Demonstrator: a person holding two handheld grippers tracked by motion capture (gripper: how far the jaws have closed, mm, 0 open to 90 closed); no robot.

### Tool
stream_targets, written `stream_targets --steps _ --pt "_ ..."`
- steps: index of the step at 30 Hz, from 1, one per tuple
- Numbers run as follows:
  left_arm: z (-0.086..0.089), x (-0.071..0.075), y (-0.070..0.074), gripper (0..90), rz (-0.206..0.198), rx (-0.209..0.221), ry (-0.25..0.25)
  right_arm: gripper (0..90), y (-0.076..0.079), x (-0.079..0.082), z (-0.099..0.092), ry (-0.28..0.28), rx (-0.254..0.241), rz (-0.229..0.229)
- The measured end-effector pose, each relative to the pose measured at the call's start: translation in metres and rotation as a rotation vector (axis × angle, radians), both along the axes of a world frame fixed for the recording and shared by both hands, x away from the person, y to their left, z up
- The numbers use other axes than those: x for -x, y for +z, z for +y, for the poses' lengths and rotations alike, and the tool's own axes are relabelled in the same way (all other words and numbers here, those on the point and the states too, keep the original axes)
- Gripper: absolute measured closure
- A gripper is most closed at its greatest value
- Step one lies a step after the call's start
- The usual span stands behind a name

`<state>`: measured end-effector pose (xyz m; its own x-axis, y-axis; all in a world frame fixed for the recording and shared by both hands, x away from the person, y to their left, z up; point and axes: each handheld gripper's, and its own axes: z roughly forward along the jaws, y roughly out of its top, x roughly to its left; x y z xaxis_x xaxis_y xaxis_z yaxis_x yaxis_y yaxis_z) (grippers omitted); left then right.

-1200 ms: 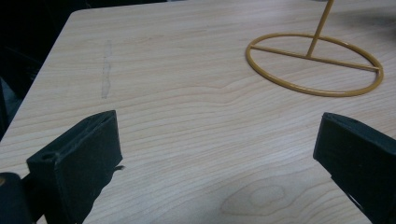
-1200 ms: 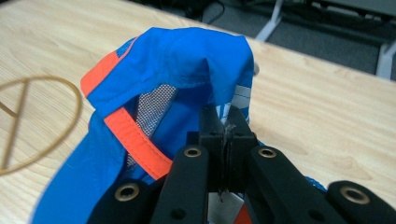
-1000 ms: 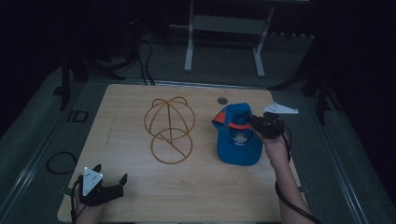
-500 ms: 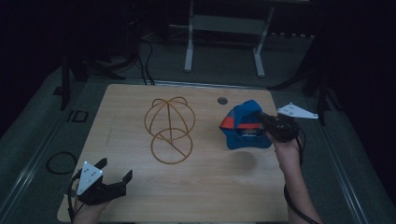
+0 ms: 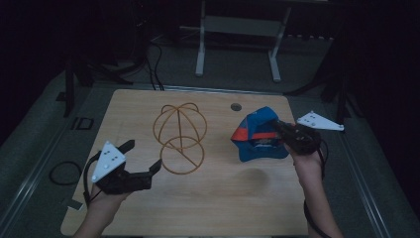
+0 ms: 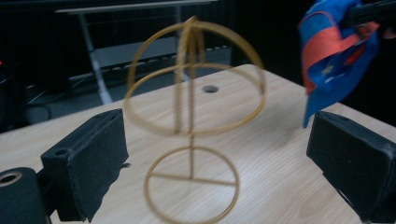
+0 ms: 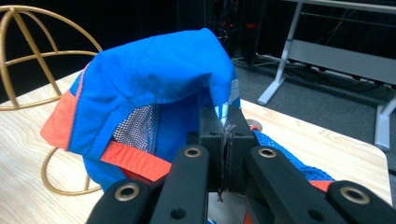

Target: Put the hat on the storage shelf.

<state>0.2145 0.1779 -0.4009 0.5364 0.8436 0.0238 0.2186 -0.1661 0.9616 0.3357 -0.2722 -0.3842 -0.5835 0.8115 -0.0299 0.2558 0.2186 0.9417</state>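
Cap pinched and lifted beside the wire hat stand

The right gripper [image 7: 225,140] is clamped tight on the blue cap [image 5: 258,133], held off the table right of the gold wire stand [image 5: 179,137]. The left gripper [image 5: 143,157], below-left of the stand, gapes wide, empty. The right gripper view reveals the cap's mesh lining.

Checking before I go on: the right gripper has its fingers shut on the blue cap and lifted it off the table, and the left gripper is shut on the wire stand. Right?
Not quite. The left gripper is open; the left gripper view shows its fingers apart, clear of the wire stand. The right gripper is indeed shut on the blue cap, lifted off the table.
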Motion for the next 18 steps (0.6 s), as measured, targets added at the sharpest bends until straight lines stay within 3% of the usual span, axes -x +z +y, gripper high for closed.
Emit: stream_targets --steps 3,8,9,15,18 --pt "-0.015 -0.008 0.01 5.4 0.007 -0.005 -0.045 88.8 0.002 0.004 0.002 0.012 0.001 -0.006" --pt "-0.032 -0.017 0.022 5.4 -0.001 -0.027 -0.078 88.7 0.003 0.009 0.006 0.015 -0.002 -0.009" --pt "-0.043 -0.022 0.027 5.4 -0.002 -0.025 -0.109 88.8 0.003 0.012 0.009 0.02 0.0 -0.011" --pt "-0.069 -0.037 0.036 6.3 0.004 -0.019 -0.163 88.8 0.002 0.015 0.014 0.035 -0.001 -0.014" --pt "-0.082 -0.041 0.038 6.4 -0.003 -0.037 -0.173 88.7 0.001 0.016 0.016 0.043 0.0 -0.008"
